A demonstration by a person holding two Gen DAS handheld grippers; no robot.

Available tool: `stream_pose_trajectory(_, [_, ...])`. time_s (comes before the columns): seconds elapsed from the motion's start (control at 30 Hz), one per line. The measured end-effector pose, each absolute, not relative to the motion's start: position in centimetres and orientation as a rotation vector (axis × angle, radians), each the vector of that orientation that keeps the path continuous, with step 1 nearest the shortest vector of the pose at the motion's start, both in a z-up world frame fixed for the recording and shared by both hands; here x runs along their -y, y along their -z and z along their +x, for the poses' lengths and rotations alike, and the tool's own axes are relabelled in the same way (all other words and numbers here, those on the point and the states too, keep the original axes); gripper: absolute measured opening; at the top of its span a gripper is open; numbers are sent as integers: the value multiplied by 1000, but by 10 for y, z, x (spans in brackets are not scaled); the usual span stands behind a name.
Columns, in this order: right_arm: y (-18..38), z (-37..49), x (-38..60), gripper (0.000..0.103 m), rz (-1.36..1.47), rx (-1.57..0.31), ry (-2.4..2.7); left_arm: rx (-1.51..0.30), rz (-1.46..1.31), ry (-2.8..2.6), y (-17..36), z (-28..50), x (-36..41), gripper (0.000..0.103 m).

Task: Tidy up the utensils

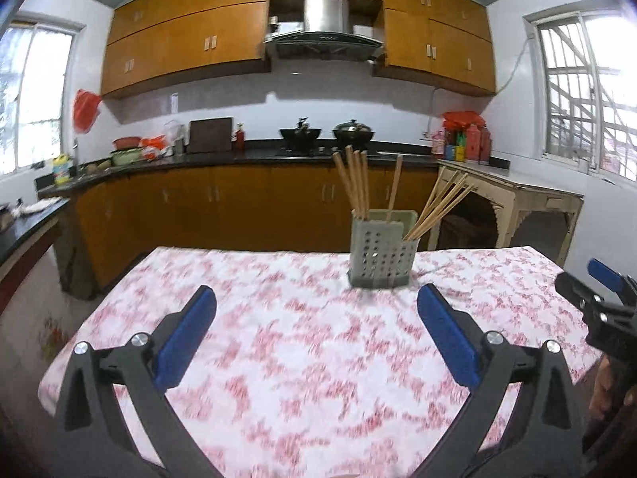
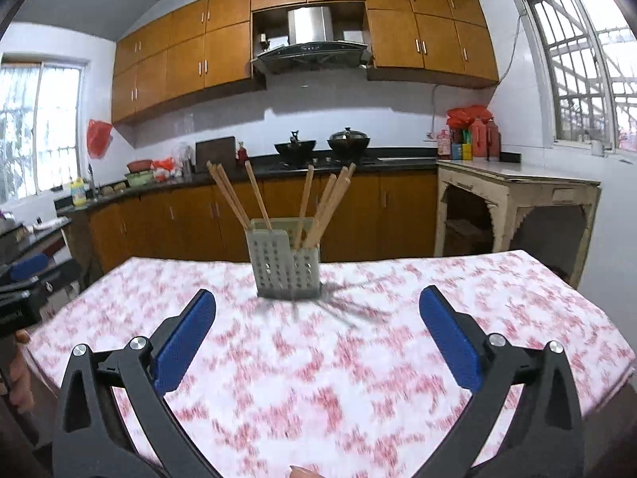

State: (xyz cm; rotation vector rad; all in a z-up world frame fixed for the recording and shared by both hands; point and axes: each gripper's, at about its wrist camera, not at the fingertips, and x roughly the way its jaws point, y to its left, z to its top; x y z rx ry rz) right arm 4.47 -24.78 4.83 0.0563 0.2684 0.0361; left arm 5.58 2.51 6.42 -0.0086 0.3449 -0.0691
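Blue pads (image 1: 185, 338) of the left gripper (image 1: 316, 298) fill the bottom of its view, spread wide with nothing between them, only the pink-and-white flowered cloth (image 1: 298, 358) of the table below. Over in the right wrist view the right gripper (image 2: 317, 298) stands just the same, jaws released and bare above the cloth. Each tool shows at the edge of the other's picture, the right one at the far right of the left view, the left one at the far left of the right view, where fingers of a hand (image 2: 18, 374) curl around it. Beyond both, near the far edge of the table, a grey holder (image 1: 382, 253) with holes in its walls stands upright, just right of centre in the left view and just left of centre in the right. Chopsticks (image 1: 354, 183) fan out of its compartments, some leaning left, some right. Neither gripper touches the holder.
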Motion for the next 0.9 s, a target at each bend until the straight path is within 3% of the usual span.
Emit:
stream_pose_trajectory(0.43, [-9,10,244,101,72,-328,-66,-420,-55,5,-11,22,-30,99])
stream_pose_trajectory(0.9, [0,-3,244,101,74,-328,-65,-436,-16,31,-1,17,-15,99])
